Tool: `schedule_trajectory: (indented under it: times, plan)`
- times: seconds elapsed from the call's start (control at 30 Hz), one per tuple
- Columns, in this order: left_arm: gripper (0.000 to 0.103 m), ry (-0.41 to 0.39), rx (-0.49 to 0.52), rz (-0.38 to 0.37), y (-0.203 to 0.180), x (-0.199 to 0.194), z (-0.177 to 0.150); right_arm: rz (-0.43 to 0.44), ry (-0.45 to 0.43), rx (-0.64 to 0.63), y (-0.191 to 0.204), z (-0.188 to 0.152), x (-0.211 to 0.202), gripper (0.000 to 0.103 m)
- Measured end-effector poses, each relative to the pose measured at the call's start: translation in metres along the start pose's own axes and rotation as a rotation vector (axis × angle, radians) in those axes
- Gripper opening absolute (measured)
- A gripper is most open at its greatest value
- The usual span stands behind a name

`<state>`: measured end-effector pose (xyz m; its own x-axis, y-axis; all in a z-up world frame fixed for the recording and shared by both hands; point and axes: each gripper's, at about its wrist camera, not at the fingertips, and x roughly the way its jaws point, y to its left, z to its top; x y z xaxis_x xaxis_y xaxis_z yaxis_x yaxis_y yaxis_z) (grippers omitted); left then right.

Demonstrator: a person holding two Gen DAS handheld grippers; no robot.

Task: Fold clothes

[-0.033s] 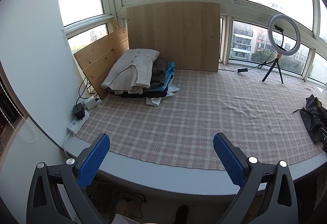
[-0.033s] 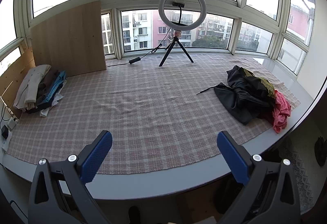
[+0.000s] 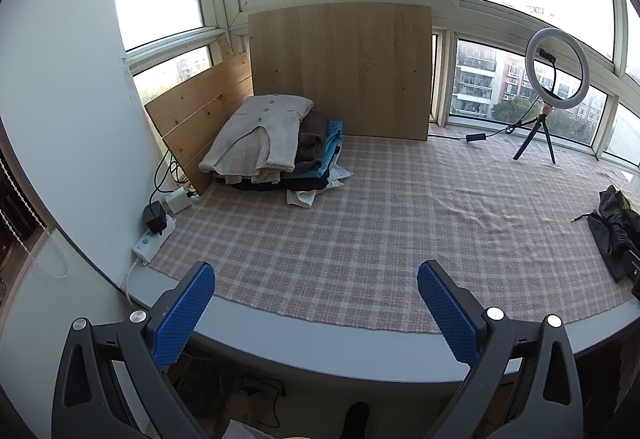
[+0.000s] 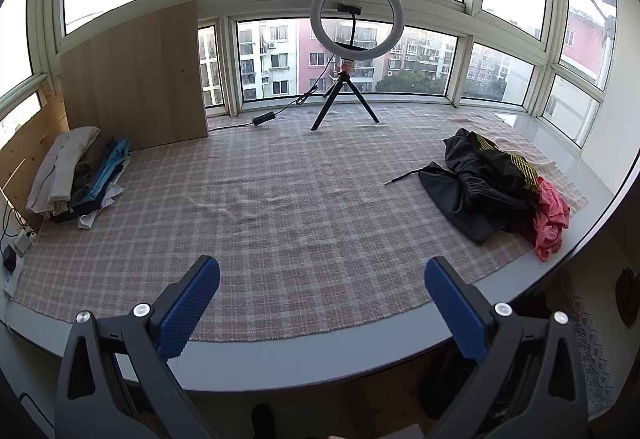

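A stack of folded clothes [image 3: 272, 143], topped by a beige buttoned knit, sits at the far left of the plaid-covered platform [image 3: 360, 239]; it also shows in the right wrist view [image 4: 76, 175]. A crumpled pile of black garments with yellow stripes [image 4: 480, 183] and a pink garment [image 4: 552, 219] lies at the right; its edge shows in the left wrist view [image 3: 616, 227]. My left gripper [image 3: 316, 315] is open and empty, held at the platform's front edge. My right gripper [image 4: 320, 307] is open and empty, also at the front edge.
A ring light on a tripod [image 4: 352, 55] stands at the back by the windows, its cable [image 4: 264, 117] trailing left. Wooden boards [image 3: 340, 71] lean behind the folded stack. A power strip with plugs [image 3: 156, 231] lies at the left wall.
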<state>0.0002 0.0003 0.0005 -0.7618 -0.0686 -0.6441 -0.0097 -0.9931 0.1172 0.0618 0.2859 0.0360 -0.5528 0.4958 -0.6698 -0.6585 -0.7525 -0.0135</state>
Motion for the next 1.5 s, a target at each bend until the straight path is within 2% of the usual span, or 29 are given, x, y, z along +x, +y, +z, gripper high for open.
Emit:
schedule_trajectory:
  times: [0.1, 0.17, 0.27, 0.63, 0.9, 1.03, 1.1, 1.5]
  plan:
    - [0.102, -0.017, 0.015, 0.023, -0.001, -0.001, 0.001, 0.003, 0.0, -0.004, 0.001, 0.001, 0.001, 0.103]
    - [0.102, 0.003, 0.025, 0.01, -0.007, 0.006, -0.002, 0.005, 0.001, -0.007, 0.001, 0.002, 0.001, 0.103]
    - [0.102, 0.013, -0.004, -0.022, 0.008, 0.011, -0.003, 0.007, -0.002, -0.01, 0.004, -0.001, 0.003, 0.103]
    - [0.102, 0.041, -0.001, -0.032, 0.018, 0.025, 0.004, 0.034, -0.057, -0.023, 0.016, 0.0, 0.006, 0.103]
    - [0.101, 0.057, -0.013, -0.039, 0.024, 0.042, 0.011, 0.065, -0.04, -0.015, 0.029, 0.006, 0.017, 0.103]
    - [0.092, 0.065, -0.015, -0.063, 0.027, 0.053, 0.015, 0.079, -0.029, -0.01, 0.036, 0.008, 0.023, 0.103]
    - [0.092, 0.069, -0.017, -0.074, 0.028, 0.059, 0.018, 0.084, -0.024, -0.007, 0.039, 0.01, 0.026, 0.103]
    - [0.093, 0.082, 0.048, -0.102, 0.019, 0.095, 0.04, 0.046, -0.028, 0.007, 0.057, 0.024, 0.044, 0.103]
